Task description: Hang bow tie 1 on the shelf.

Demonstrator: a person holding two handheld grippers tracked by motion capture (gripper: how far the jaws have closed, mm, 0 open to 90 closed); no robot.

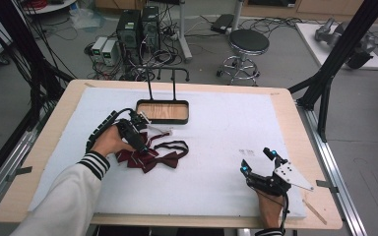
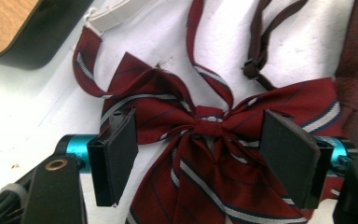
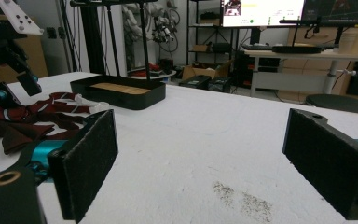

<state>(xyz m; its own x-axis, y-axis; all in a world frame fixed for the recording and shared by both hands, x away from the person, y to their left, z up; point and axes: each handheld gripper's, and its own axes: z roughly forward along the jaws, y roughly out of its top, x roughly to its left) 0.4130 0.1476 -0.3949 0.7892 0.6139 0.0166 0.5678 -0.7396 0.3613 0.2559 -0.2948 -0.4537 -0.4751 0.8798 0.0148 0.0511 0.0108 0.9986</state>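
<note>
The left gripper point(image 2: 200, 154), jaws spread wide, hovers over the striped bow tie point(image 2: 205, 140), seemingly ready to close on its knot, while the right gripper point(image 1: 260, 161) waits released.

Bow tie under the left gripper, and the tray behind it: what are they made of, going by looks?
Striped bow tie: woven fabric, slight sheen, creases and folds visible. Tray: what looks like a wood-grain floor inside a black rim, likely metal or plastic; the rim's material isn't clear.
</note>
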